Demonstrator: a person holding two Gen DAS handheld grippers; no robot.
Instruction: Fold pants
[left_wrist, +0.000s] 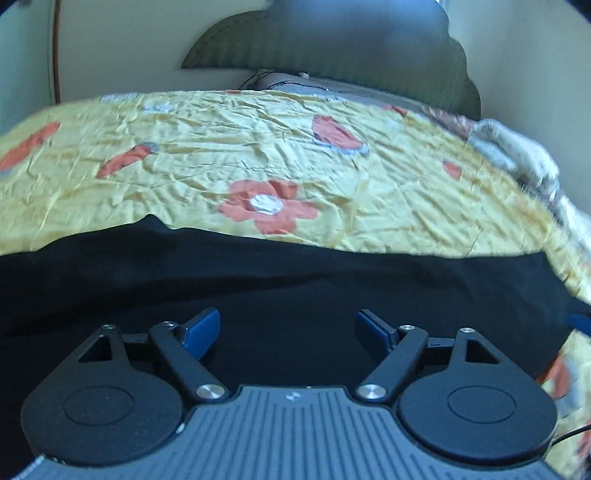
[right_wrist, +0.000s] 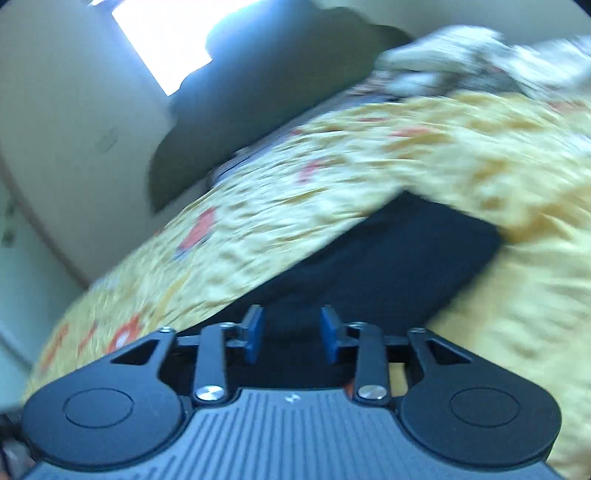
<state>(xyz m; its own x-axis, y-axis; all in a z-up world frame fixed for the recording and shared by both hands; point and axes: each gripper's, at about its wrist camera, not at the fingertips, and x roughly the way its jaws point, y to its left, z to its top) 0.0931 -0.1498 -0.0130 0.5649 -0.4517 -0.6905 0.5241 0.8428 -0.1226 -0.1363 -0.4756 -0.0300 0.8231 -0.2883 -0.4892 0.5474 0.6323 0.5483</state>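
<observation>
Black pants (left_wrist: 280, 280) lie flat across the near part of a bed with a yellow flowered cover (left_wrist: 258, 147). My left gripper (left_wrist: 288, 328) is open, its blue pads wide apart, just above the black cloth and holding nothing. In the right wrist view the pants (right_wrist: 388, 266) show as a dark band with a rounded end at the right, on the same cover (right_wrist: 480, 166). My right gripper (right_wrist: 291, 332) is open with a narrower gap, over the near edge of the pants. This view is blurred by motion.
A dark green headboard (left_wrist: 332, 40) stands against the pale wall behind the bed. A crumpled white and grey blanket (left_wrist: 517, 155) lies at the bed's right side, also in the right wrist view (right_wrist: 461, 55). A bright window (right_wrist: 166, 33) is upper left.
</observation>
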